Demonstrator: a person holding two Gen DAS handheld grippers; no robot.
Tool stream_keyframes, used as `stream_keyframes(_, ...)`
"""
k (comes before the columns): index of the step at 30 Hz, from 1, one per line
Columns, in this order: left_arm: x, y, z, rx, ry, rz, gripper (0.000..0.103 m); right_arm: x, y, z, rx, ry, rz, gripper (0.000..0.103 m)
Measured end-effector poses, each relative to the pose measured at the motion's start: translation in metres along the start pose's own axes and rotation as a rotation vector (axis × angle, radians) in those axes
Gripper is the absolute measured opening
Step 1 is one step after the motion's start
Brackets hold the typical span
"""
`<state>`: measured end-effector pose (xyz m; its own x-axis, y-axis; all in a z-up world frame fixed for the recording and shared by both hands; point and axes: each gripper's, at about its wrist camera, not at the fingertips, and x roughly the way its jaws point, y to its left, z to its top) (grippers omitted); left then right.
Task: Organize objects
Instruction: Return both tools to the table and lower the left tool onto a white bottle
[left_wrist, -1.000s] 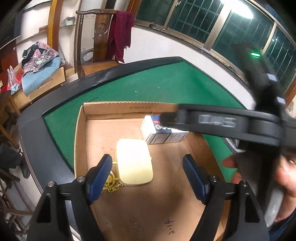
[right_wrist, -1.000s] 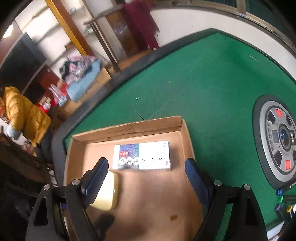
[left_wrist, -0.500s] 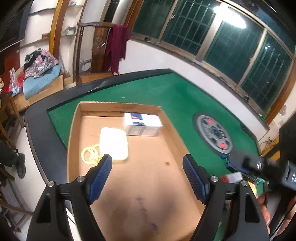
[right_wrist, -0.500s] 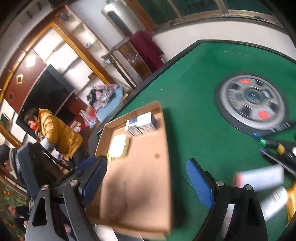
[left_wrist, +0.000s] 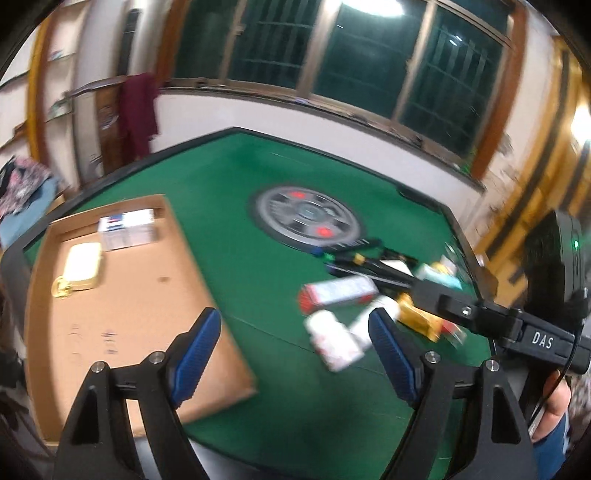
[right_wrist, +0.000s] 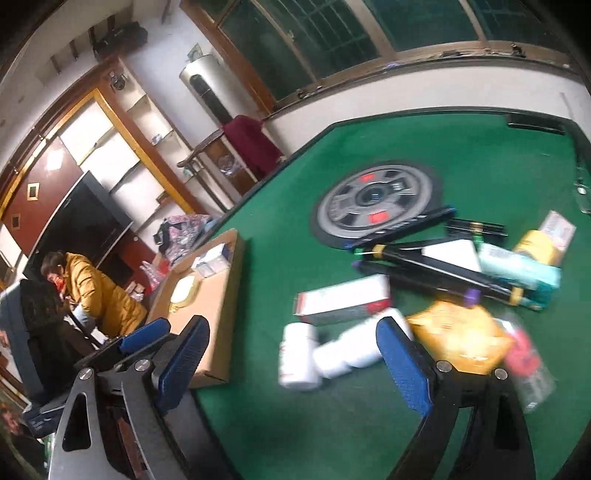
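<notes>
Both tongs (left_wrist: 291, 354) (right_wrist: 291, 373) agape; two white bottles (right_wrist: 325, 354)

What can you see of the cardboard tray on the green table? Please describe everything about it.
The cardboard tray is a shallow, open box of plain brown cardboard with low folded walls. It lies flat on the green table, at its left side, apart from the loose pile of items. Inside, at the far end, rest a white and blue printed box and a pale yellow case. The rest of its floor is bare, with small dark marks. Neither tool touches it.
</notes>
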<state>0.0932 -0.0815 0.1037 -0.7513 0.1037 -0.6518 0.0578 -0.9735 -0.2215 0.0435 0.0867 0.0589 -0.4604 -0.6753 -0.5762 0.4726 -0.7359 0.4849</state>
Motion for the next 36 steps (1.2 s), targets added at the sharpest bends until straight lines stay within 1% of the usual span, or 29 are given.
stream_keyframes(3,0.012,-0.022,-0.004,0.06,0.031,0.001,0.082,-0.002,-0.023,0.001,0.055,0.009,-0.067,0.095)
stream_keyframes(4,0.014,-0.027,-0.007,0.073,0.036,0.001,0.082,-0.004,-0.031,0.001,0.065,0.003,-0.097,0.095)
stream_keyframes(5,0.017,-0.029,-0.011,0.084,0.044,-0.003,0.082,-0.006,-0.038,0.003,0.074,-0.012,-0.146,0.095)
stream_keyframes(8,0.026,-0.033,-0.02,0.09,0.076,-0.021,0.082,-0.01,-0.058,0.003,0.106,-0.027,-0.21,0.095)
stream_keyframes(9,0.029,-0.034,-0.022,0.095,0.09,-0.031,0.082,-0.01,-0.064,0.002,0.114,-0.029,-0.244,0.095)
stream_keyframes(10,0.031,-0.036,-0.023,0.1,0.095,-0.032,0.082,-0.01,-0.07,0.002,0.128,-0.033,-0.325,0.095)
stream_keyframes(11,0.034,-0.037,-0.024,0.105,0.102,-0.027,0.082,-0.009,-0.075,0.002,0.139,-0.035,-0.364,0.095)
stream_keyframes(12,0.036,-0.039,-0.025,0.112,0.109,-0.027,0.082,-0.007,-0.082,0.002,0.152,-0.028,-0.388,0.095)
stream_keyframes(14,0.039,-0.042,-0.026,0.134,0.119,-0.043,0.082,0.0,-0.101,0.0,0.195,0.013,-0.433,0.095)
stream_keyframes(16,0.041,-0.043,-0.026,0.145,0.114,-0.047,0.082,0.008,-0.114,-0.002,0.219,0.059,-0.452,0.096)
stream_keyframes(18,0.044,-0.039,-0.026,0.139,0.125,-0.061,0.082,0.009,-0.11,-0.003,0.197,0.055,-0.452,0.096)
stream_keyframes(19,0.045,-0.035,-0.026,0.132,0.132,-0.075,0.082,0.011,-0.107,-0.004,0.195,0.069,-0.429,0.096)
stream_keyframes(21,0.047,-0.027,-0.026,0.117,0.142,-0.079,0.082,0.016,-0.099,-0.006,0.178,0.097,-0.384,0.097)
stream_keyframes(22,0.048,-0.021,-0.026,0.103,0.144,-0.081,0.082,0.019,-0.094,-0.007,0.172,0.117,-0.327,0.097)
stream_keyframes(23,0.049,-0.013,-0.026,0.082,0.145,-0.083,0.082,0.02,-0.089,-0.007,0.174,0.131,-0.25,0.097)
stream_keyframes(25,0.053,-0.004,-0.028,0.052,0.157,-0.093,0.082,0.019,-0.08,-0.009,0.168,0.139,-0.164,0.097)
stream_keyframes(26,0.055,-0.001,-0.028,0.05,0.164,-0.098,0.082,0.017,-0.074,-0.01,0.158,0.123,-0.119,0.097)
stream_keyframes(27,0.055,0.0,-0.029,0.054,0.159,-0.095,0.082,0.014,-0.07,-0.01,0.157,0.103,-0.097,0.097)
stream_keyframes(28,0.057,0.0,-0.028,0.055,0.161,-0.086,0.082,0.01,-0.067,-0.009,0.154,0.082,-0.087,0.097)
stream_keyframes(30,0.063,0.0,-0.026,0.035,0.173,-0.093,0.082,0.004,-0.065,-0.008,0.13,0.051,-0.12,0.097)
stream_keyframes(32,0.066,-0.003,-0.025,0.027,0.165,-0.085,0.082,0.0,-0.068,-0.007,0.128,0.031,-0.164,0.097)
stream_keyframes(35,0.074,-0.01,-0.022,0.024,0.161,-0.057,0.082,-0.001,-0.075,-0.006,0.173,0.037,-0.147,0.097)
stream_keyframes(36,0.077,-0.012,-0.021,0.026,0.161,-0.049,0.08,-0.001,-0.077,-0.005,0.186,0.038,-0.144,0.097)
